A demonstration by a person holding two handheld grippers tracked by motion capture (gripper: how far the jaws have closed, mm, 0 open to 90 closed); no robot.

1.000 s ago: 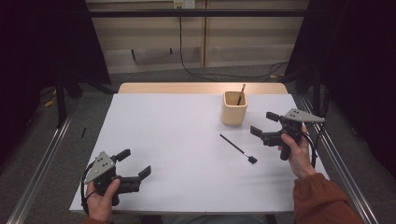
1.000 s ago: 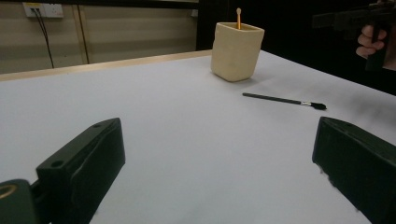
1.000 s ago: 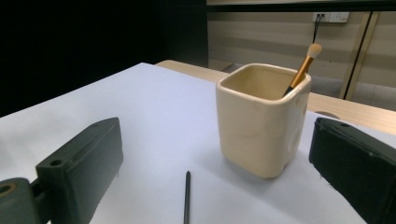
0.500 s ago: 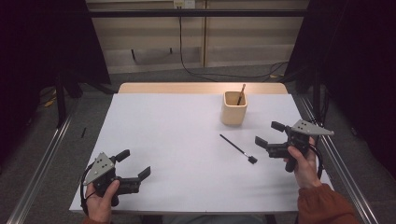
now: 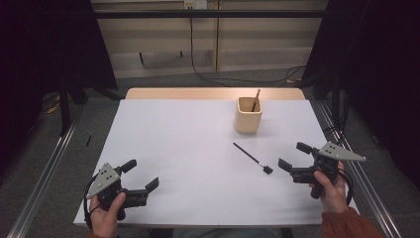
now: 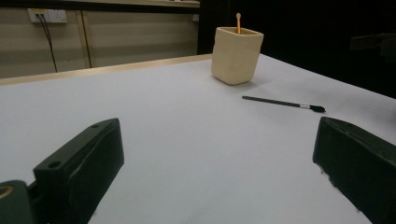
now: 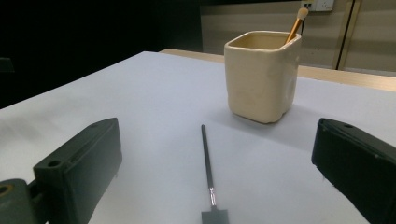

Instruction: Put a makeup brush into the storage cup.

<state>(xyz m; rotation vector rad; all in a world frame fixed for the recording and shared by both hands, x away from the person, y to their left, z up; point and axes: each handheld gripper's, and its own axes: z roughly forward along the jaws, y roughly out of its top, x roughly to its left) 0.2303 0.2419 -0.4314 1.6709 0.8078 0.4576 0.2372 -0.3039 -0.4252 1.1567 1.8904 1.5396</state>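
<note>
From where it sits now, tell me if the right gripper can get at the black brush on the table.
Probably yes: the right gripper is open and faces the black brush, with bare table between them.

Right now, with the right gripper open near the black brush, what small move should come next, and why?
Probably ease the right gripper forward and down so its open jaws straddle the black brush. The brush lies flat on the table, just ahead of the jaws and untouched, with the cup beyond it.
</note>
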